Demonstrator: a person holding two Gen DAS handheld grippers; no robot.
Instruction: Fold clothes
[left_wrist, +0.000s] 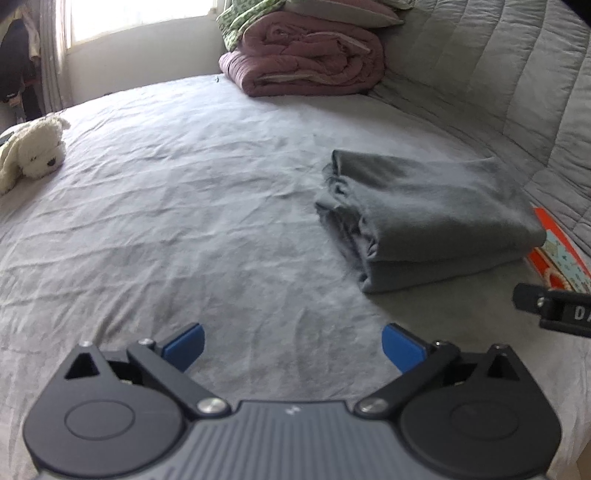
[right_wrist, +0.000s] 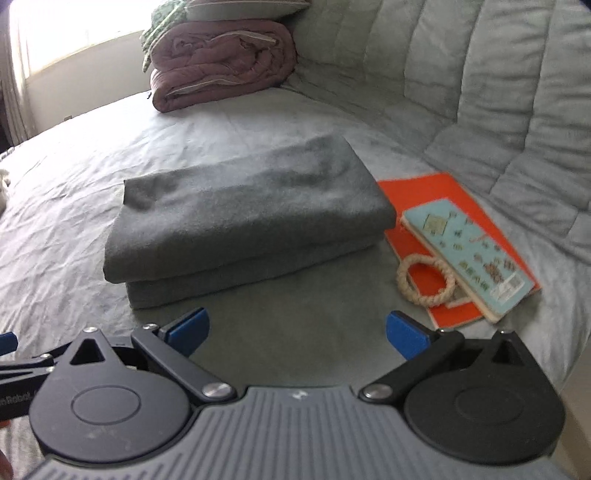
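A grey garment (left_wrist: 424, 218) lies folded into a thick rectangle on the bed; it also shows in the right wrist view (right_wrist: 240, 218). My left gripper (left_wrist: 293, 347) is open and empty, above bare sheet to the left of and nearer than the garment. My right gripper (right_wrist: 297, 334) is open and empty, just in front of the garment's near edge, not touching it. Part of the right gripper (left_wrist: 554, 306) shows at the right edge of the left wrist view.
The grey bed sheet (left_wrist: 166, 221) is wrinkled. A rolled mauve duvet (right_wrist: 221, 62) with pillows stands at the back. An orange folder (right_wrist: 461, 240), a pale blue book (right_wrist: 469, 251) and a rope ring (right_wrist: 424, 280) lie right of the garment. A white plush dog (left_wrist: 33, 151) lies far left. A quilted headboard (right_wrist: 480, 92) rises on the right.
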